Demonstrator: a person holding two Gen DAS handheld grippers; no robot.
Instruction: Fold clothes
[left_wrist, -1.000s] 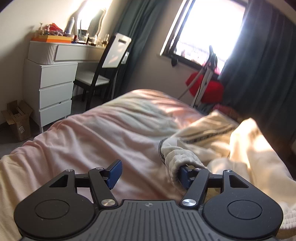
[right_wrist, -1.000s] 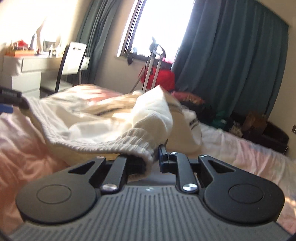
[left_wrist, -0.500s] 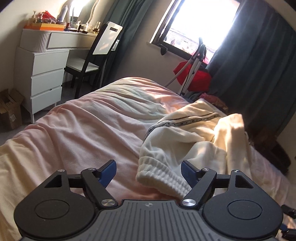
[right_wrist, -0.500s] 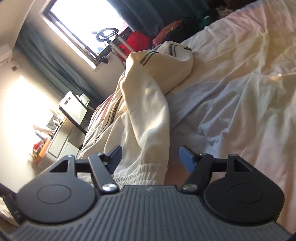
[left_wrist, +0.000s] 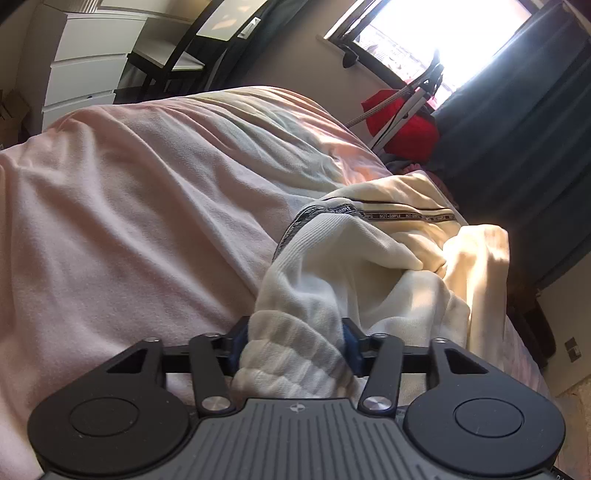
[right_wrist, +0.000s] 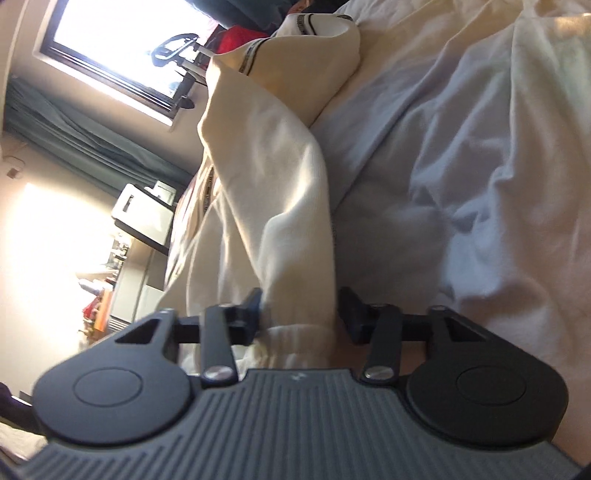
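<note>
A cream sweatshirt (left_wrist: 373, 258) with a dark lettered stripe lies bunched on the bed. My left gripper (left_wrist: 291, 341) has its blue-padded jaws pressed against both sides of the sweatshirt's ribbed cuff (left_wrist: 291, 350), low over the bed. In the right wrist view, rolled sideways, the same sweatshirt (right_wrist: 266, 177) runs away from me. My right gripper (right_wrist: 299, 314) has its jaws around another ribbed edge (right_wrist: 295, 339) of it, partly closed, with a gap still showing at the right pad.
The bed carries a pink blanket (left_wrist: 129, 206) on the left and a pale sheet (right_wrist: 480, 147) on the right. A white dresser (left_wrist: 85, 66) and chair (left_wrist: 177, 55) stand far left. A red bag (left_wrist: 402, 125) and dark curtains (left_wrist: 517, 129) sit by the window.
My left gripper has moved forward and closed on the ribbed cuff, which lay between its open jaws before. My right gripper has moved in and narrowed its jaws around the other ribbed edge.
</note>
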